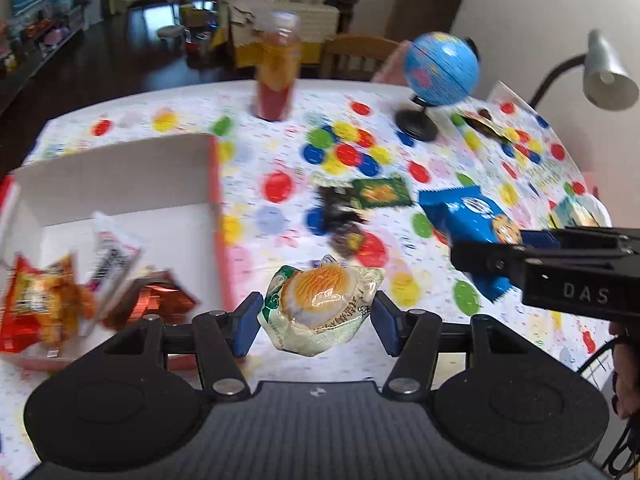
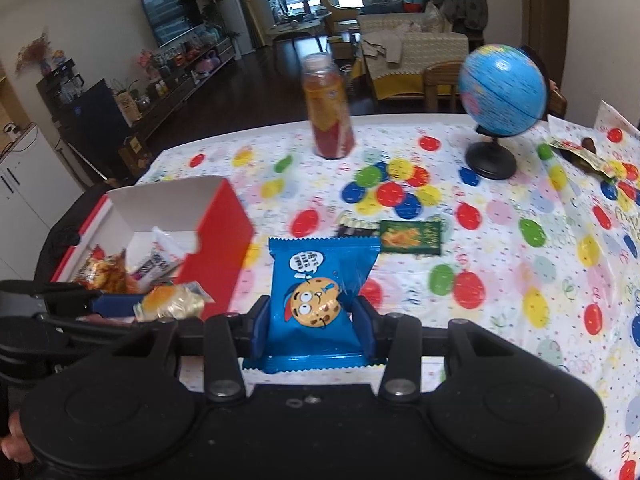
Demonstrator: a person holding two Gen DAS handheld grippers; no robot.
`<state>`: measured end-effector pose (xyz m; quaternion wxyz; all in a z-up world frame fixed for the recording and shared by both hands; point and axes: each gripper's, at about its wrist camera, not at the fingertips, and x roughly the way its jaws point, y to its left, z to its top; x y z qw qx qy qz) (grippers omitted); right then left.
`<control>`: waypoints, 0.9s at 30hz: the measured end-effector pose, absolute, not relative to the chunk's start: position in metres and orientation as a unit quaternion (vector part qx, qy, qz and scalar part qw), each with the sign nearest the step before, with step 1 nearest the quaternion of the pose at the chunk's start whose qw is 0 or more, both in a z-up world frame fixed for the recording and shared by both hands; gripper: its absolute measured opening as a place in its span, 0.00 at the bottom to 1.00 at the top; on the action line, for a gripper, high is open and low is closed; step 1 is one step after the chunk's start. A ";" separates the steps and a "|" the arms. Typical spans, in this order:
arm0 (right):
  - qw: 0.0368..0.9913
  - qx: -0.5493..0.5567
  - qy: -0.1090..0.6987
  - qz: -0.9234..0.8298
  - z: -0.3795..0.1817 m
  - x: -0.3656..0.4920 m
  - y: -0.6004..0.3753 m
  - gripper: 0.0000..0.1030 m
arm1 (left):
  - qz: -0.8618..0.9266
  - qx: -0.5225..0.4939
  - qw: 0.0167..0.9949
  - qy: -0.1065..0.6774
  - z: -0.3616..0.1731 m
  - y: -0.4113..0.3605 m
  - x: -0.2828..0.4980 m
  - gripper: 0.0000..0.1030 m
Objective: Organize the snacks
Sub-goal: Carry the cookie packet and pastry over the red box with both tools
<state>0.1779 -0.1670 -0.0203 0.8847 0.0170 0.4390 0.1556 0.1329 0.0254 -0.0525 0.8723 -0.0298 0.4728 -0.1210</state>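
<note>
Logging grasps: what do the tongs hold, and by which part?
Left tongs: green-white pastry packet, by its sides. Right tongs: blue cookie packet, lower sides.

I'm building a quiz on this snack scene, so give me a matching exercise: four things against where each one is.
Things:
1. blue cookie packet
2. green-white pastry packet
3. orange chip bag
4. small green packet

Places:
A. lying on the tablecloth
B. between the left gripper's fingers
C. inside the red box
D. between the right gripper's fingers

Pairs: 1-D, 2-B, 3-C, 4-A

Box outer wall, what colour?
Red outside, white inside. The box shows it best in the right wrist view.
</note>
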 end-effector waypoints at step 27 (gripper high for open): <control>0.856 -0.042 0.455 0.243 -0.042 0.199 0.014 0.41 | 0.026 -0.053 0.891 0.450 -0.037 0.228 0.163 0.56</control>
